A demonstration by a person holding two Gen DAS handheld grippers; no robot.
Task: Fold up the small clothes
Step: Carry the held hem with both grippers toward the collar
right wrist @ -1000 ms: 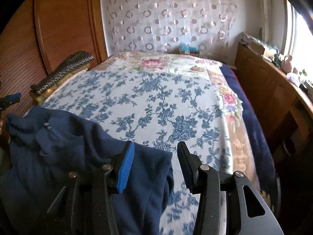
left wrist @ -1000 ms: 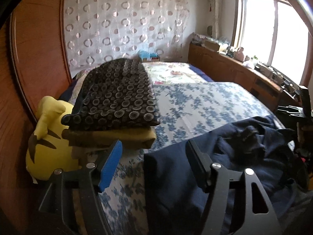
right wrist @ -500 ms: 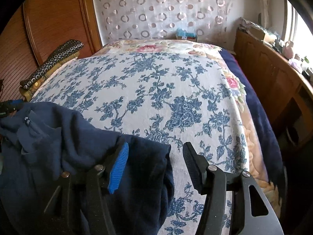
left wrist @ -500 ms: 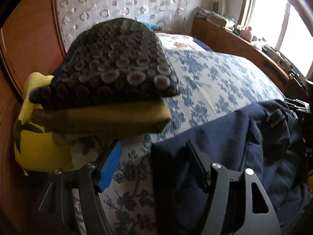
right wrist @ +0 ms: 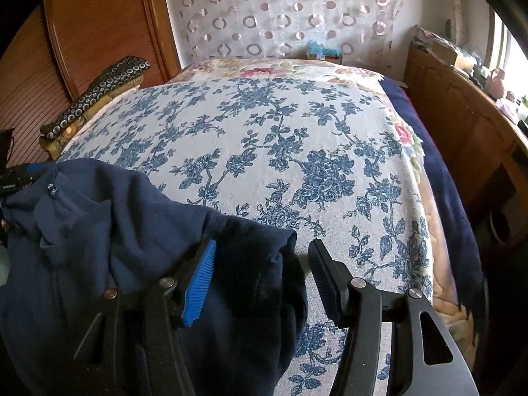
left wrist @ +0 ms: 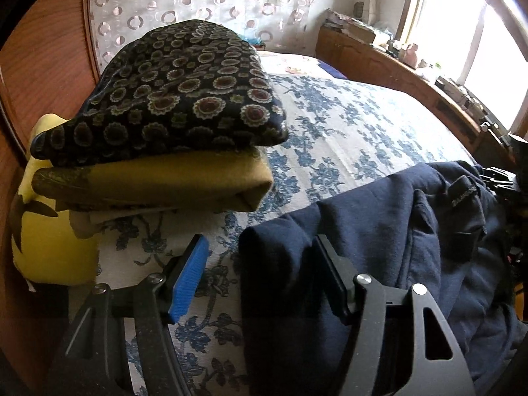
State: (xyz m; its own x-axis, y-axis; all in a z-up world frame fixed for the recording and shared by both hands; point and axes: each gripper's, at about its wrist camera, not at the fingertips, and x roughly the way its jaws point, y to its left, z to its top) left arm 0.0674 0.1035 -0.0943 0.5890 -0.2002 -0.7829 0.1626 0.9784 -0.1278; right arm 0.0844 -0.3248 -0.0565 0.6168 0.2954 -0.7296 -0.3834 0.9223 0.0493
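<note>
Claws both gape wide, left claw (left wrist: 260,260) and right claw (right wrist: 262,264) straddling navy garment (left wrist: 379,231) edges on the bed (right wrist: 280,138).

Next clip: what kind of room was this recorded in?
A home bedroom, most likely. A bed under a blue-flowered bedspread fills the view, folded clothes are stacked at its side near a wooden wardrobe, and a wooden sideboard runs beneath the window.
</note>
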